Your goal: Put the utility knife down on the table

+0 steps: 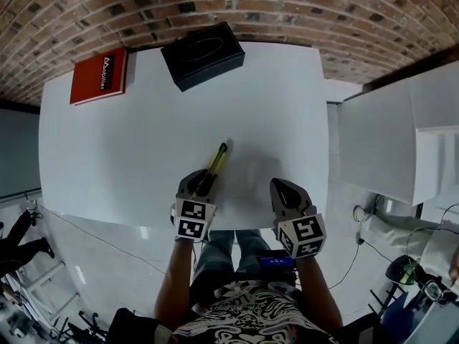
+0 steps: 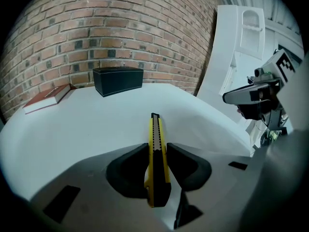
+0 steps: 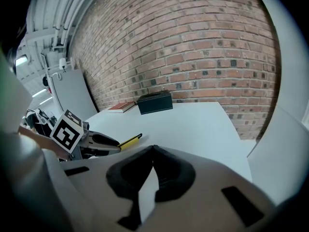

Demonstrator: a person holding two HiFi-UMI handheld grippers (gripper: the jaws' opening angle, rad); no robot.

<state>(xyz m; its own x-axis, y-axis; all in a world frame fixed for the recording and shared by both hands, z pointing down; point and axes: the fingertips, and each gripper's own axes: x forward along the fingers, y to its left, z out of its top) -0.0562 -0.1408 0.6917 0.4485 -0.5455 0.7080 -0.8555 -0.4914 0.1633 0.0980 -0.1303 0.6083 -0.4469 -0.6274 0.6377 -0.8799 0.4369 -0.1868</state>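
Low in the middle of the head view, the utility knife (image 1: 217,160) runs lengthwise between the black padded jaws of the left gripper (image 1: 203,185). They clamp its rear half, and its slim yellow-and-black body points up and slightly right toward the brick wall (image 1: 287,6). Its tip seems just over the smooth white table (image 1: 129,142), perhaps touching. At lower right, the right gripper (image 1: 285,190) is closed on nothing.
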